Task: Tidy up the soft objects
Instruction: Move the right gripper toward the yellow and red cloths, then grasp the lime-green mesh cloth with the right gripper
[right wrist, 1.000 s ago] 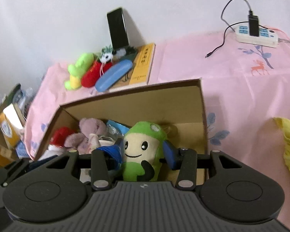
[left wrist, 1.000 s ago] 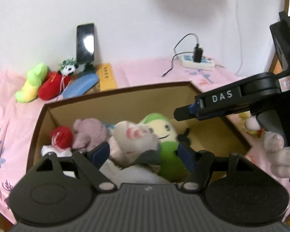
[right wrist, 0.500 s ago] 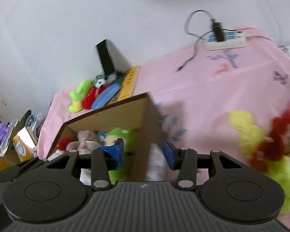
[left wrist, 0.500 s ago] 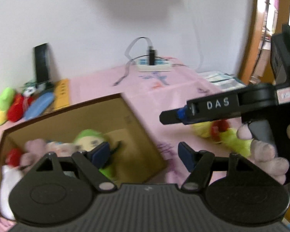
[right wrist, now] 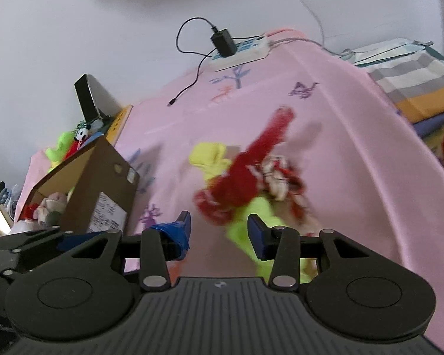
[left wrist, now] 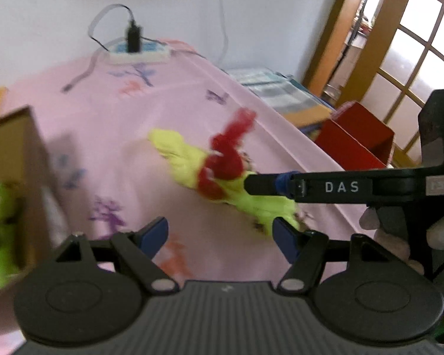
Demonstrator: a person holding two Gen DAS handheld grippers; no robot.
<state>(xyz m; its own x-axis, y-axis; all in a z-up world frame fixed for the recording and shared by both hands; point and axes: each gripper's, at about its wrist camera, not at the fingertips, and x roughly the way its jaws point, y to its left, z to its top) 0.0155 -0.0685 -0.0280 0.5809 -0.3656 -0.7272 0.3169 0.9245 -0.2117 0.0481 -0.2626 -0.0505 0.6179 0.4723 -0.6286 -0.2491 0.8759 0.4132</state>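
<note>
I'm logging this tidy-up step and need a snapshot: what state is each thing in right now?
Left gripper: jaws open, empty.
Right gripper: jaws closing, nothing pressed between them yet.
Yellow-green and red plush toy: lying loose on the pink tablecloth, ungrasped.
Cardboard box: open-topped, holding several plush toys.
Power strip: black charger plugged in.
Phone: propped upright, screen dark.

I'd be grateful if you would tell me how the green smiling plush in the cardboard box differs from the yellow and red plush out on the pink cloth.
The green plush sits inside the cardboard box, while the yellow and red plush lies loose on the pink cloth. The green plush is mostly one colour; the yellow and red plush mixes yellow, lime and red. The green plush stands upright; the other sprawls flat. Both are soft toys.
</note>
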